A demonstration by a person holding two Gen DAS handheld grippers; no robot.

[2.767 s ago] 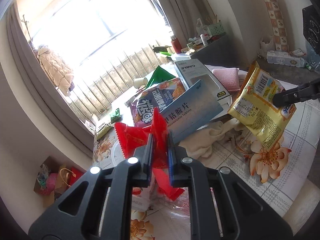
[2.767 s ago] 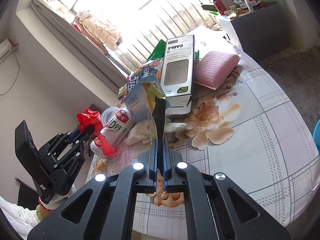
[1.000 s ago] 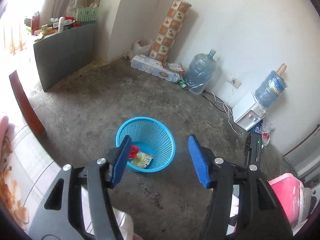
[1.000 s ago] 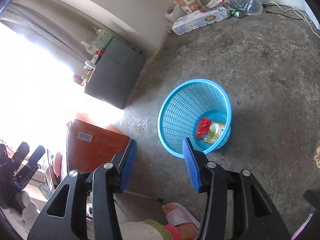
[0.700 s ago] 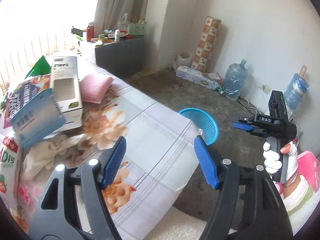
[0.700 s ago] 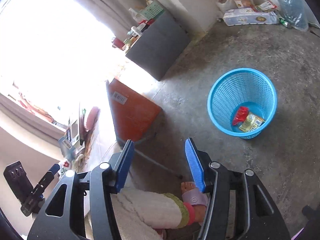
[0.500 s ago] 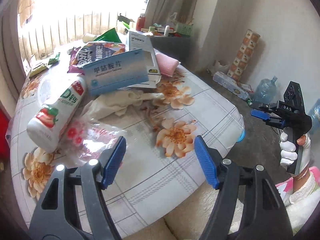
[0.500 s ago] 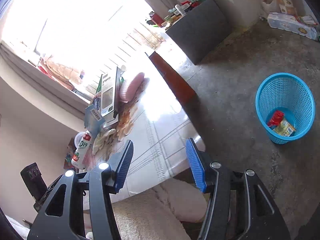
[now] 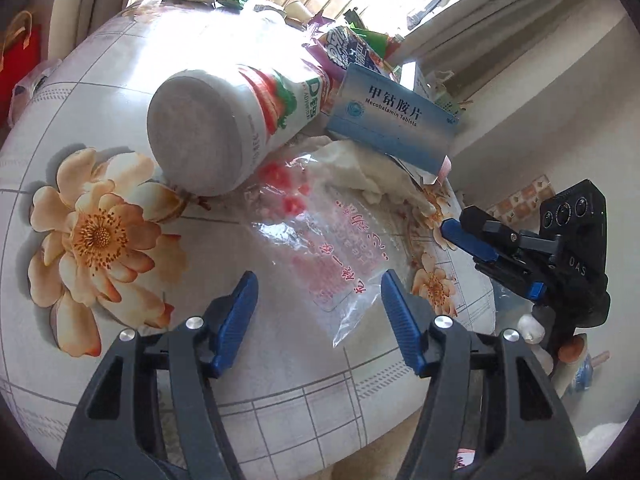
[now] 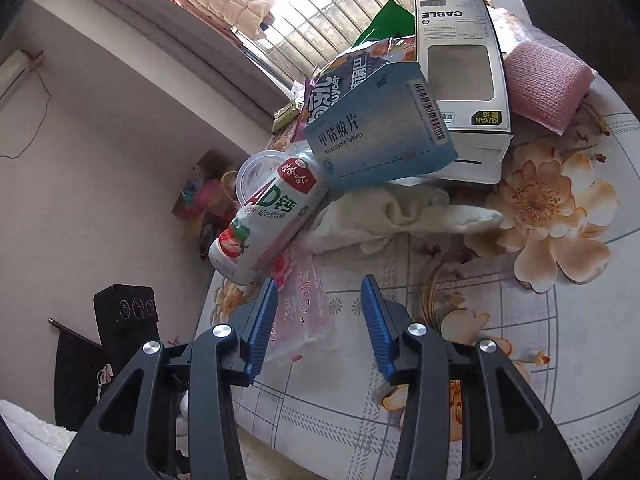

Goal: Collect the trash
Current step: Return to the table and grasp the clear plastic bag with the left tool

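A crinkled clear plastic bag with blurred red print (image 9: pixel 320 248) lies half tucked under the white cylindrical drink bottle (image 9: pixel 224 120). Left gripper (image 9: pixel 318 300) and right gripper (image 10: pixel 320 312) both gape empty, jaws just narrowing.

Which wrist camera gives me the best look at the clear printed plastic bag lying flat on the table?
The left wrist view: the clear plastic bag with red print lies almost whole ahead of the open jaws, beside the white strawberry drink bottle. The right wrist view shows only a crumpled part, cut off by its own jaws.

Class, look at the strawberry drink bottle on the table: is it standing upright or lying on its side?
Lying on its side: the strawberry drink bottle rests lengthwise on the table, base toward the left wrist camera.
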